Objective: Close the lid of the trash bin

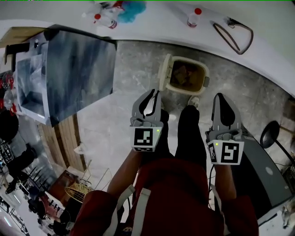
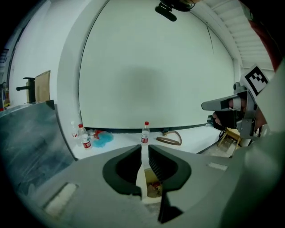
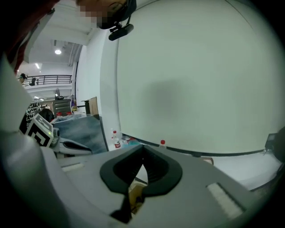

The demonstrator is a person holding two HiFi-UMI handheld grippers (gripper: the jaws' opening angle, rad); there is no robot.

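Note:
A cream trash bin (image 1: 201, 70) stands on the grey floor, full of brownish rubbish, ahead of the person's feet. Its lid (image 1: 164, 71) is raised upright on the bin's left side. My left gripper (image 1: 153, 95) hovers just short of the lid, jaws a narrow slit apart and empty. Along those jaws (image 2: 144, 149) the lid's edge (image 2: 141, 177) and the bin's contents (image 2: 154, 187) show through the slit. My right gripper (image 1: 220, 97) is held level to the right of the bin, shut and empty. Its own view shows the tips (image 3: 143, 148) touching, with the bin (image 3: 136, 194) below.
A large blue-grey container (image 1: 80, 73) stands to the left. Beyond the bin, a raised white ledge carries water bottles (image 1: 194, 16), a blue cloth (image 1: 132, 9) and a looped strap (image 1: 236, 36). A grey box (image 1: 267, 175) is at right, a wire basket (image 1: 78, 189) at lower left.

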